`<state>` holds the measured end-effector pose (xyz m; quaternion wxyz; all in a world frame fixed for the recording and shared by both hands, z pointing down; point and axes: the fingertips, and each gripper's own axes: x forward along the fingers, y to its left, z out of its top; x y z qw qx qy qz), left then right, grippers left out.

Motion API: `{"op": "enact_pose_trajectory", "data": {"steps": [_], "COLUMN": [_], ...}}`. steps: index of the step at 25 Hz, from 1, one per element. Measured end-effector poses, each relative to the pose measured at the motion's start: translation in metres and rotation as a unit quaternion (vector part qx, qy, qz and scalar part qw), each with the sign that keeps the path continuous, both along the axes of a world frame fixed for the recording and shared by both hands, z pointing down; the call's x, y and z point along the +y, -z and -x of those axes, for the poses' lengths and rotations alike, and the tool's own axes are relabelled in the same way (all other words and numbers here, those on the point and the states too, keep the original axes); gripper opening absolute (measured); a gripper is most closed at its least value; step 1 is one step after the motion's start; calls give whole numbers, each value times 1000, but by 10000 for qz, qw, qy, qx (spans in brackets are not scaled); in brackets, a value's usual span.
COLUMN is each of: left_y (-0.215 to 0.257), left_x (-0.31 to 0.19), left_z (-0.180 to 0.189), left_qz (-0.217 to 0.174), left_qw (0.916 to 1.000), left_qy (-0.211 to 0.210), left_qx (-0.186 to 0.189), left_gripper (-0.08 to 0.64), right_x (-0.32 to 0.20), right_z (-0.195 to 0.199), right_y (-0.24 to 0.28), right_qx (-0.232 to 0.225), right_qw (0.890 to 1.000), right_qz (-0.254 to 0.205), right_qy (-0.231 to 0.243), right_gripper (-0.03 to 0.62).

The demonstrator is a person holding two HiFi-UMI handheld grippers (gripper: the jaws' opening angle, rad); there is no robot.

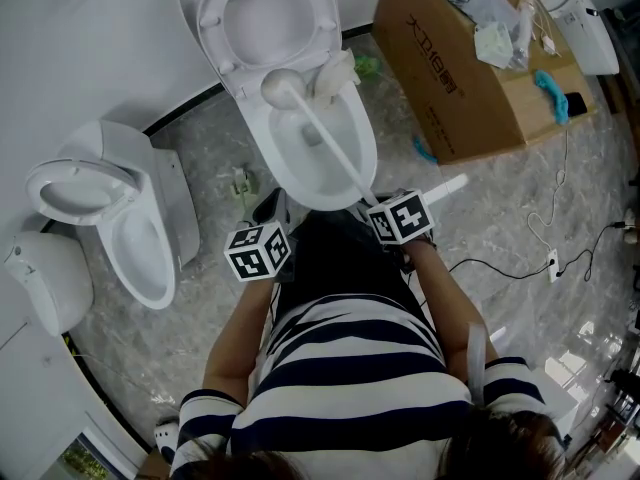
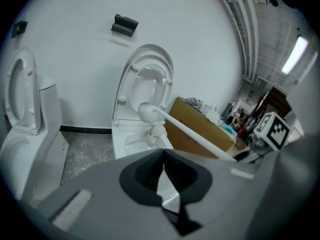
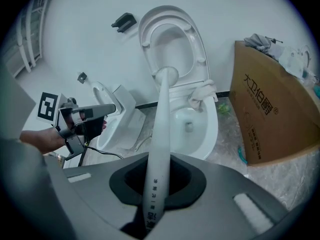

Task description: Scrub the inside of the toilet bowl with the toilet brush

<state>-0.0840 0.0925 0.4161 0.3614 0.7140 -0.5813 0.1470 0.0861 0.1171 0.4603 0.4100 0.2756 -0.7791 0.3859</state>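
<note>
A white toilet point(image 1: 345, 183) stands at the top centre with seat and lid raised; its bowl point(image 3: 190, 116) holds a little water. My right gripper point(image 1: 385, 208) point(image 3: 157, 176) is shut on the long white handle of the toilet brush point(image 1: 330, 143) point(image 3: 161, 134). The brush's rounded head point(image 1: 280, 88) point(image 2: 147, 111) hangs over the back of the bowl, near the hinge, above the rim. A white cloth point(image 1: 335, 73) lies on the rim beside it. My left gripper point(image 1: 258, 251) point(image 2: 162, 171) is held in front of the toilet, shut, with nothing in it.
A second white toilet point(image 1: 140, 238) stands to the left with its seat up. A large cardboard box point(image 1: 470, 68) point(image 3: 265, 119) with clutter on top sits right of the bowl. Cables point(image 1: 520, 268) trail over the marble floor at the right.
</note>
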Motion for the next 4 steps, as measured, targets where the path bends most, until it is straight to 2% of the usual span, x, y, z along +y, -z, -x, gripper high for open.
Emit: {"op": "enact_pose_trajectory", "data": {"steps": [4], "left_y": [1], "left_x": [1], "left_z": [1], "left_qz": [21], "left_qw": [10000], "left_qy": [-25], "left_qx": [6], "left_gripper": [0], "right_x": [-2], "right_z": [5], "right_y": [3], "right_qx": [-63], "right_qw": [9999], "right_qz": [-134], "right_qy": [-49], "right_gripper": [35]}}
